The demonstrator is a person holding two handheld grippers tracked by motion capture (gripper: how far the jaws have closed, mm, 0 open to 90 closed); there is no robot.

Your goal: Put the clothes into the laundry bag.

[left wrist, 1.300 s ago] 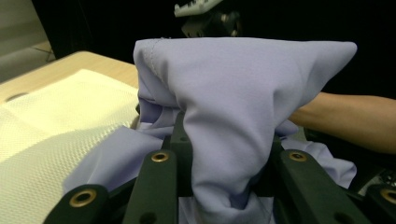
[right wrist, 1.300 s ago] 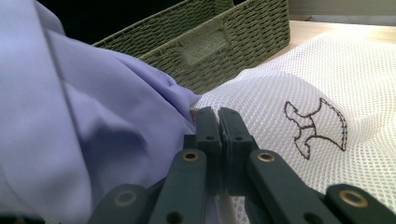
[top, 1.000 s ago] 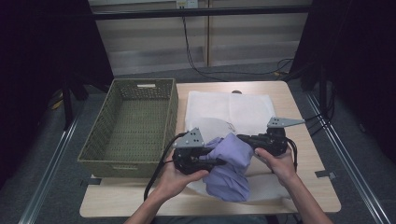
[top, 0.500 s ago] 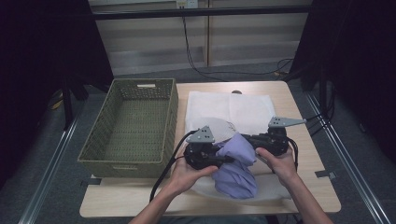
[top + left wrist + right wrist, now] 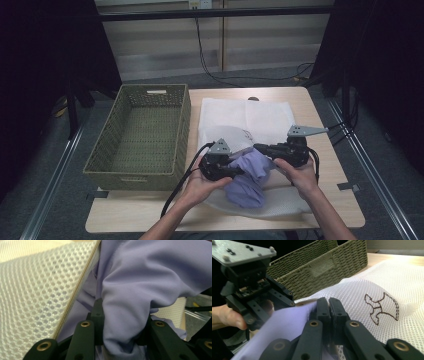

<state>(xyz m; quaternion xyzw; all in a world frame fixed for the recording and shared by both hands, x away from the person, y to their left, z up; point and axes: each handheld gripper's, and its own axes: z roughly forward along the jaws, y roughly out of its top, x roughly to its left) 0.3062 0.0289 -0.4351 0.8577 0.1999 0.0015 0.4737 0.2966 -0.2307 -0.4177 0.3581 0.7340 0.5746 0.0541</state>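
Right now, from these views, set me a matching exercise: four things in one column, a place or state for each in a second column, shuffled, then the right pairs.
Things:
1. wicker basket
2. purple cloth
3. left gripper
4. white mesh bag

Places or states:
A. flat on the table, bearing a small dark embroidered mark
B. hangs bunched between the two grippers
C. stands at the table's left, nothing inside
D. jaws closed on a fold of purple fabric

Pairs: 1-C, 2-B, 3-D, 4-A
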